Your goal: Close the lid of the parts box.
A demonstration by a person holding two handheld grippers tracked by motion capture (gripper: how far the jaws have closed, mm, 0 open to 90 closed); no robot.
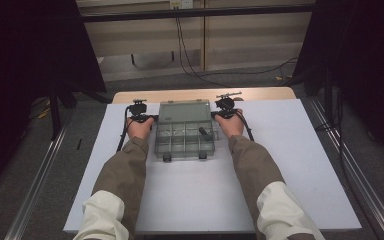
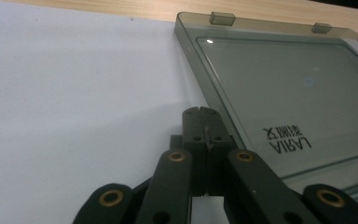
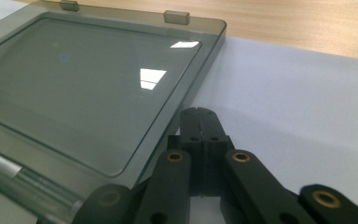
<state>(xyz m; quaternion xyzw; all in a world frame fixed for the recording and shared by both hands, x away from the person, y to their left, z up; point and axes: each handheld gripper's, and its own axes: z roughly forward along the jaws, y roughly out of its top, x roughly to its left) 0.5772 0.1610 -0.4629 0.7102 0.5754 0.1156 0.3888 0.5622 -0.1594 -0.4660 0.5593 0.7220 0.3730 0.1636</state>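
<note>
**One open organiser box, two hand-held grippers**

Where the high view shows compartments, both gripper views show the flat lid (image 2: 289,93). One box (image 1: 184,131) lies mid-tabletop (image 1: 190,200). Left hand-held gripper (image 2: 204,114) and right hand-held gripper (image 3: 199,114): jaws together, flanking it.

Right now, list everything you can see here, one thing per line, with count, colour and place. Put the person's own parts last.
Compartment box: one, clear grey plastic, on the white sheet at the far middle, open, two dark latches on its near edge.
Lid: one, smoky grey, laid open flat behind the box, printed lettering on it in the left gripper view.
Small dark item: one, black, in a right-hand compartment; too small to identify.
White sheet: one, covering most of the table.
Table: one, light wood, bare strip at the far edge.
Cables: several, black, on the floor beyond.
Left gripper: one, black, jaws closed, beside the lid's left edge.
Right gripper: one, black, jaws closed, beside the lid's right edge.
Forearms: two, olive sleeves.
</note>
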